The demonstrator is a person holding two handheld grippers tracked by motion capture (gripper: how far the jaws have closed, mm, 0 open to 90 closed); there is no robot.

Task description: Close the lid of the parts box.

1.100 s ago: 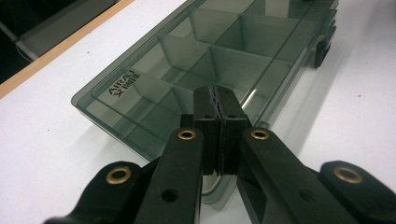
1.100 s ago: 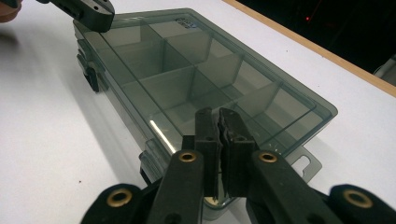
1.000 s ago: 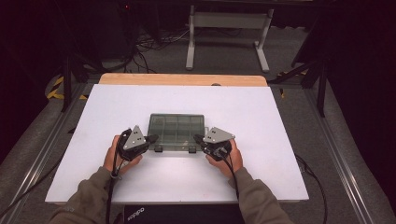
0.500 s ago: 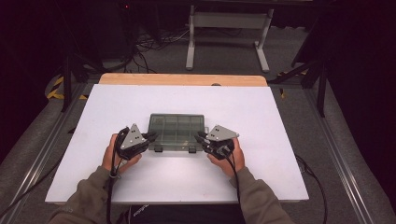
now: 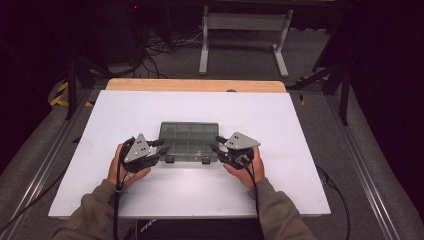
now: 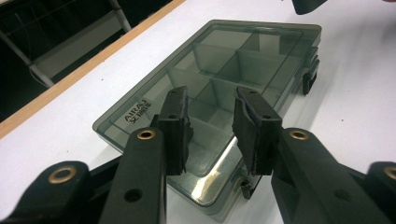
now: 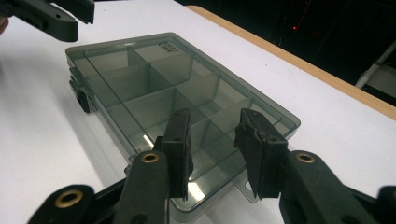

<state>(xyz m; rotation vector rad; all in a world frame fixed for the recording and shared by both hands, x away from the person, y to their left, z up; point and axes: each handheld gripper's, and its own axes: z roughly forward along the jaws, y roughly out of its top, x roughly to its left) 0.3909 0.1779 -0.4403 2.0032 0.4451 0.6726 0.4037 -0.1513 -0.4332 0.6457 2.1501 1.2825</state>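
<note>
High view puts the smoky clear compartment box [image 5: 189,142] flat on your white surface [image 5: 280,125], near the centre and a little toward your edge, lid closed, two dark latches [image 5: 205,160] on its 6 o'clock side. From the box outward, the surface lies bare at 12, 3 and 9 o'clock, out to a wooden strip [image 5: 195,84] along the far edge.

Your left tool [image 5: 159,146] sits at the box's 8 o'clock corner and your right tool [image 5: 218,144] at its 4 o'clock corner, each with your hand behind it. Both are spread, pinching nothing.

Left gripper view shows your left tool's pads [image 6: 175,128] parted over the near corner of the lid, and raised lettering on the lid's edge that the high view is too small to show. It also catches a latch [image 6: 310,77] at the far right side and the tip of the other tool at the top edge.

Right gripper view shows your right tool's pads [image 7: 180,149] parted above the opposite corner, with the dividers clear through the lid.

Beyond the surface, at 12 o'clock on the floor, a grey metal stand [image 5: 244,30] and loose cables [image 5: 160,47] lie well apart from it.
</note>
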